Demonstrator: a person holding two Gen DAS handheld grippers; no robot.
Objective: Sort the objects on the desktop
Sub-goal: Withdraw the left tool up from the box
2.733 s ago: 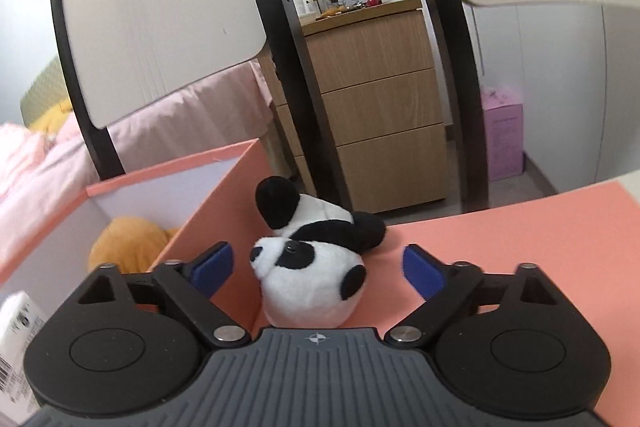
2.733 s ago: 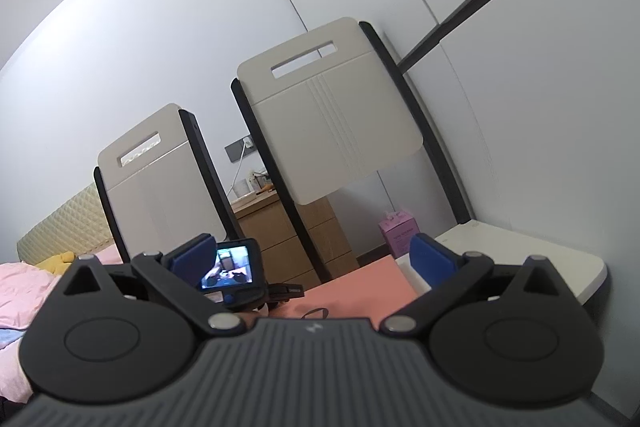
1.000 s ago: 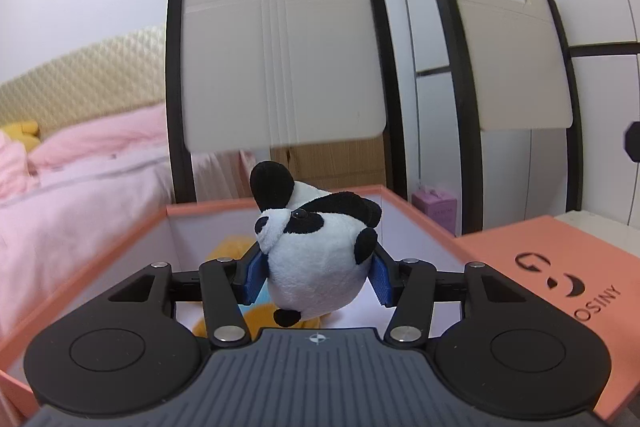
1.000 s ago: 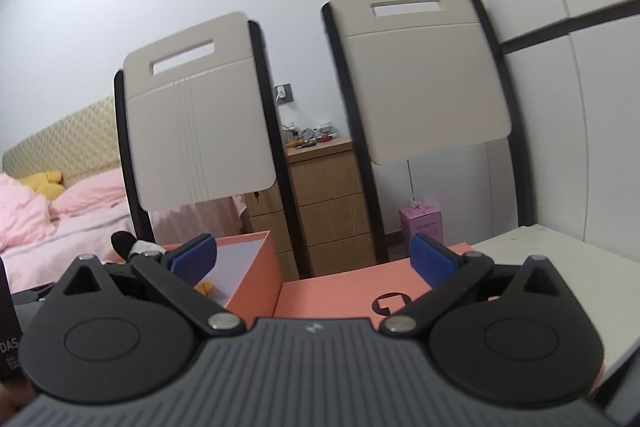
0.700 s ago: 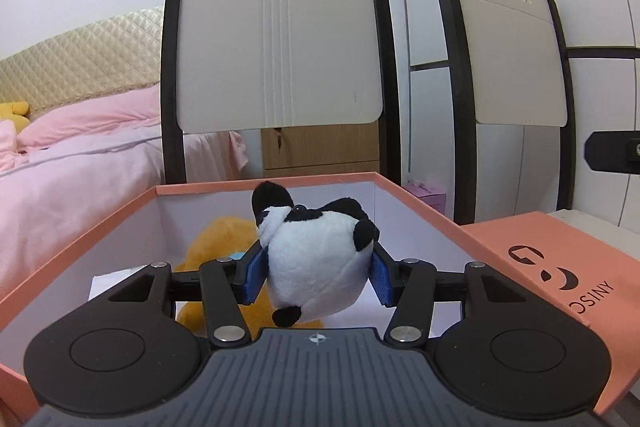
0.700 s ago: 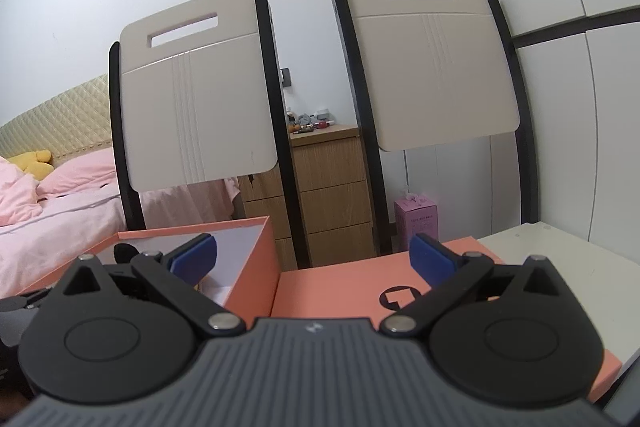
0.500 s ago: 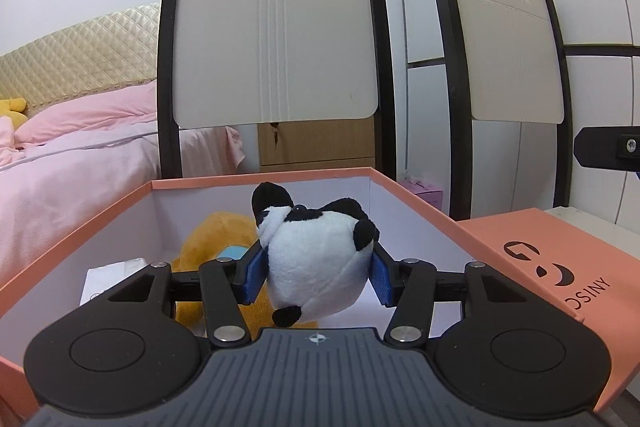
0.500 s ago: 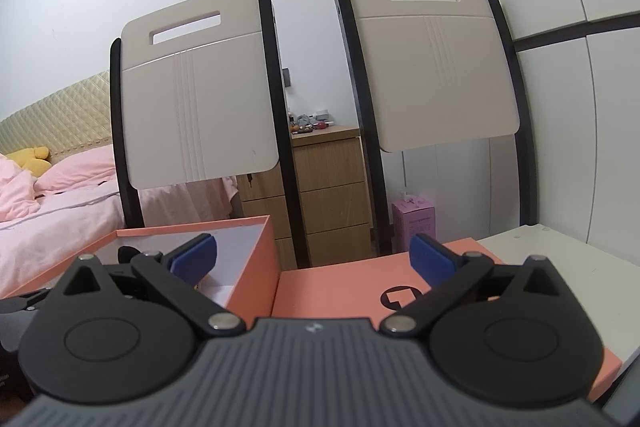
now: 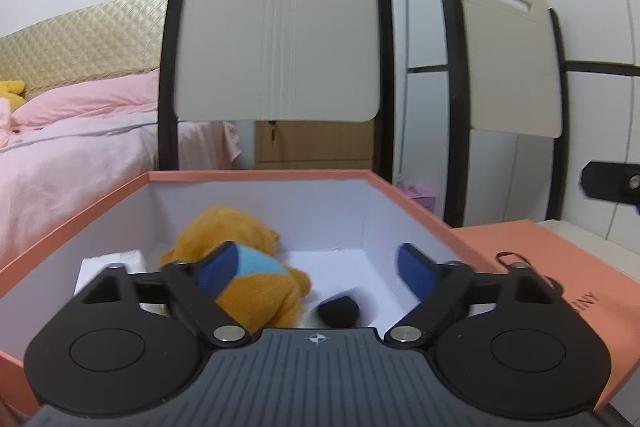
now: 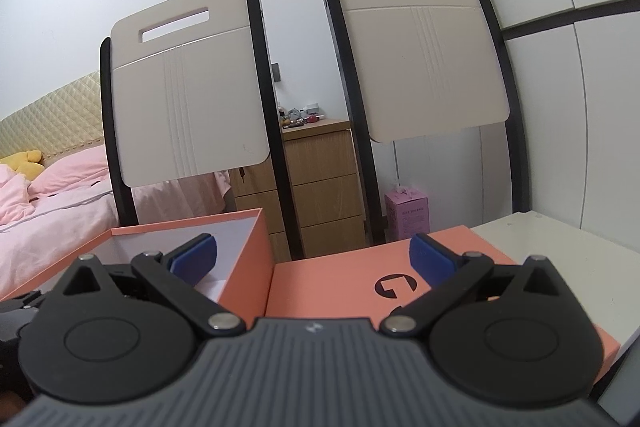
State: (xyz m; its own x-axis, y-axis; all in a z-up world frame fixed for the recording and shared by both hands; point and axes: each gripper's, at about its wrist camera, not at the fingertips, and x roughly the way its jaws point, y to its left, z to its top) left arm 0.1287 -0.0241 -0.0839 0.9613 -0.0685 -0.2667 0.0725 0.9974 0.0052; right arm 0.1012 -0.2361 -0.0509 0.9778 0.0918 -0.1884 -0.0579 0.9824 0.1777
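Only a black bit of the panda [image 9: 338, 311] is seen, down inside the box [image 9: 256, 175] beside the bear [image 9: 240, 259]. It's been dropped; the left gripper [image 9: 316, 269] has just been opened, nothing held. The right gripper [image 10: 312, 255] is spread empty.

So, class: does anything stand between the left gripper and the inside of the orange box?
Nothing visible does. The left gripper hangs open over the orange box, its jaws having just opened; the orange plush lies beneath.
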